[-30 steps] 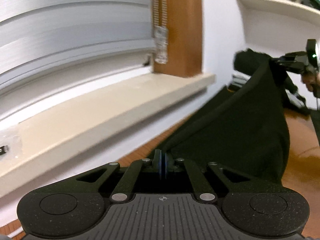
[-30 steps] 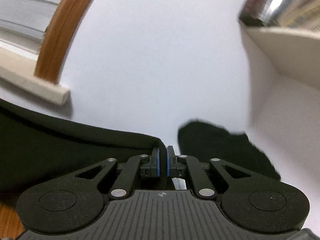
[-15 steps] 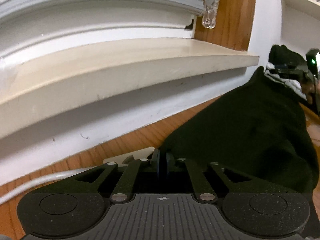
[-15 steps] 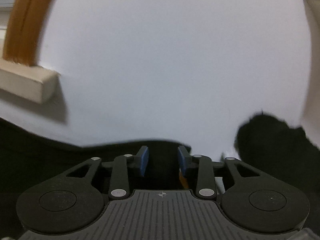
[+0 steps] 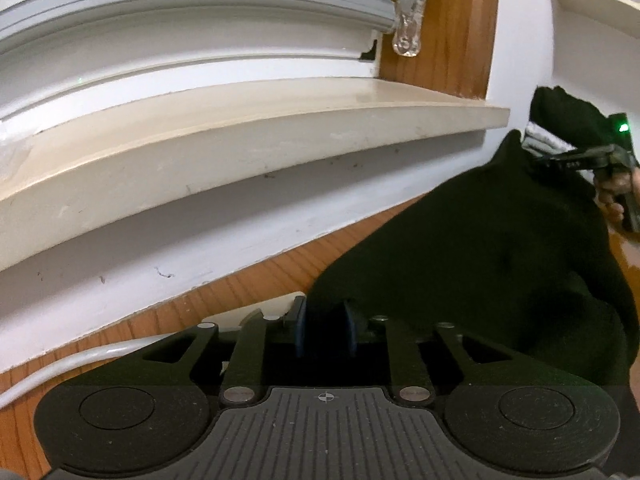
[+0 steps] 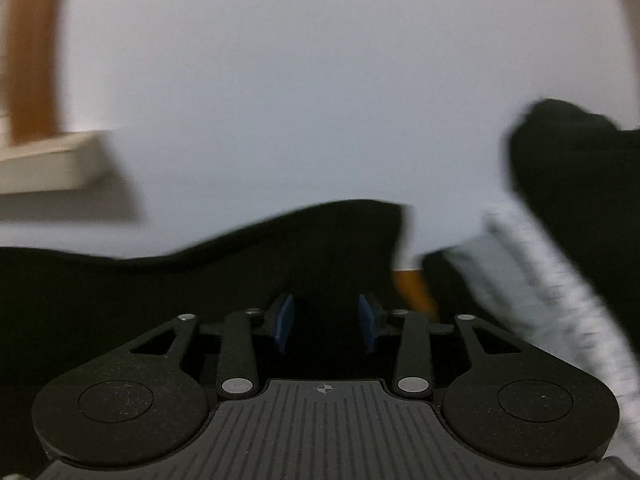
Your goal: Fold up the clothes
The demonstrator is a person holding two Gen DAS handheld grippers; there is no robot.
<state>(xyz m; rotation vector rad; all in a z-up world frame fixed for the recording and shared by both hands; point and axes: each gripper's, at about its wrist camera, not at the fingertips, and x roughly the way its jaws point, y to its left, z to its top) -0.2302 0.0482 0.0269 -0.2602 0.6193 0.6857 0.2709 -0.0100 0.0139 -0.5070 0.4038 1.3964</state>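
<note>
Looking along the left gripper (image 5: 325, 330): fingers have just been parting, the black garment (image 5: 480, 248) between them unpinched, spread rightward along the bench (image 5: 256, 284) below the windowsill (image 5: 256, 128).

Right gripper (image 6: 325, 326): fingers likewise spreading, garment edge between, released; this view is blurred.

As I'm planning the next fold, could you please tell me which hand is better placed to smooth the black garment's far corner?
Probably the right. Its tongs, which have just been opening, sit at the black garment's raised far corner with cloth between the parted pads. The left tongs, also opening, are at the near edge beside the white cable.
</note>
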